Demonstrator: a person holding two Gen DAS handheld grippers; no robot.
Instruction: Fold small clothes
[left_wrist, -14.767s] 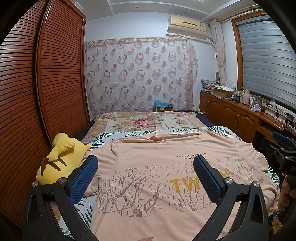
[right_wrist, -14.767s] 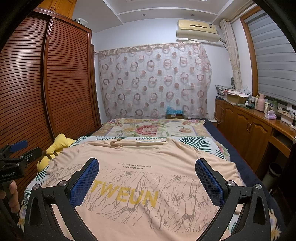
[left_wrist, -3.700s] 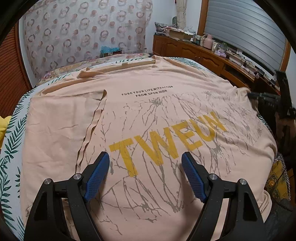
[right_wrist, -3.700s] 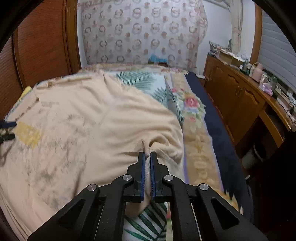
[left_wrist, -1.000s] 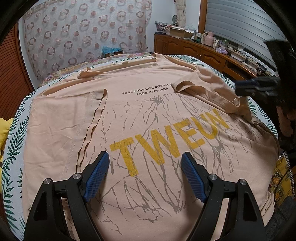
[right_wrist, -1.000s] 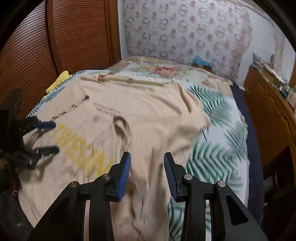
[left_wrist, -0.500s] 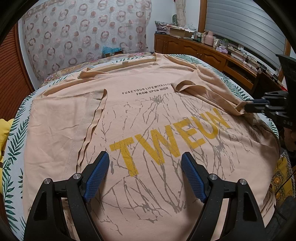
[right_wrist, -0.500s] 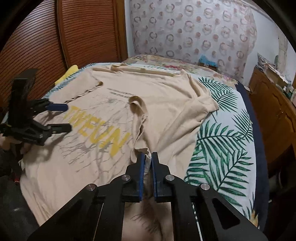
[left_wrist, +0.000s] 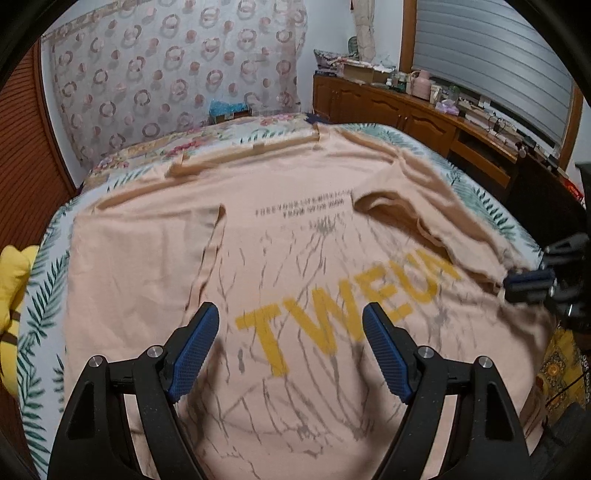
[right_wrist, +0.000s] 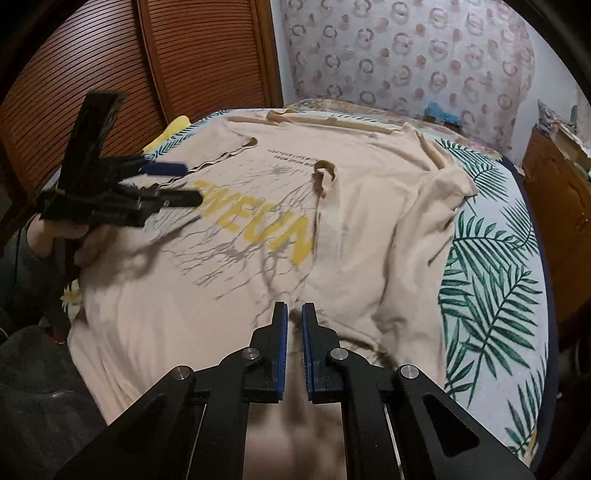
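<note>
Your right gripper (right_wrist: 294, 325) is pinched on the T-shirt (right_wrist: 236, 280) at lower centre; your left gripper (left_wrist: 290, 349) gapes empty. Soft, light cloth, likely to sag, so grab the hem corners.

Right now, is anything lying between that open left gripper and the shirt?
Nothing visible. The left gripper hangs open above the shirt, with only bare printed cloth between and ahead of its fingers. The right gripper is off at the shirt's far side, shut on a fold of cloth.

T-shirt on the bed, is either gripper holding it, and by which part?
The right gripper pinches the T-shirt at its right side edge. The left gripper holds nothing.
</note>
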